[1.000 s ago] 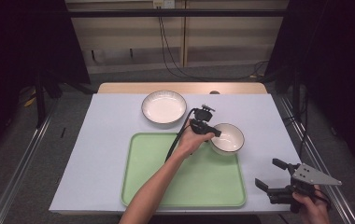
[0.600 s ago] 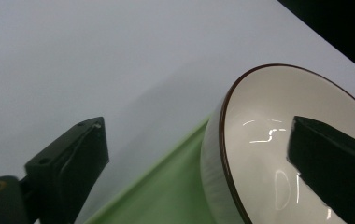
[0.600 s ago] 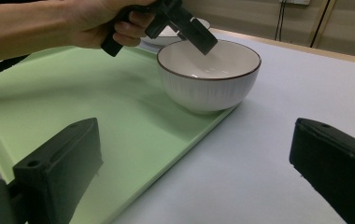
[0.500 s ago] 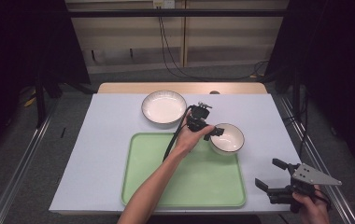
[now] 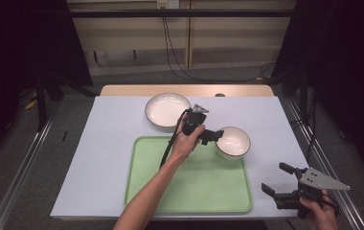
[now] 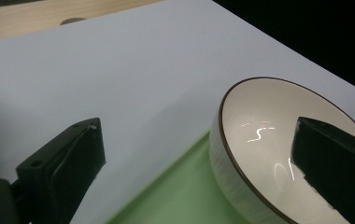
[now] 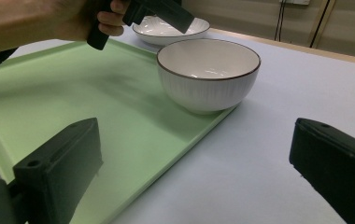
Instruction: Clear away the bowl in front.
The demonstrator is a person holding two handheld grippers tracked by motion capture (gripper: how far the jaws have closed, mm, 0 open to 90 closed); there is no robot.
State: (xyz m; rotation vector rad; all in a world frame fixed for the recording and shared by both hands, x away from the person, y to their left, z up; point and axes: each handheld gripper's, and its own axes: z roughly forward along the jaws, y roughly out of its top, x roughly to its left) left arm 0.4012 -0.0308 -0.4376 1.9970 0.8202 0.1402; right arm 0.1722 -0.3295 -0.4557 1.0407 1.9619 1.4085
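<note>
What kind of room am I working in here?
Likely a lab recording station, not a kitchen: dark curtains flank the table, floor rails run alongside, and cables hang down the back wall.

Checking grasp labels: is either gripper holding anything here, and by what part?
Nothing is held. The left gripper has just opened its jaws beside the small bowl; the right gripper is open.

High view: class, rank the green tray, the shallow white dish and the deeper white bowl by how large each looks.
1. Green tray, clearly largest.
2. Shallow white dish.
3. Deeper white bowl, somewhat smaller across than the dish.
</note>
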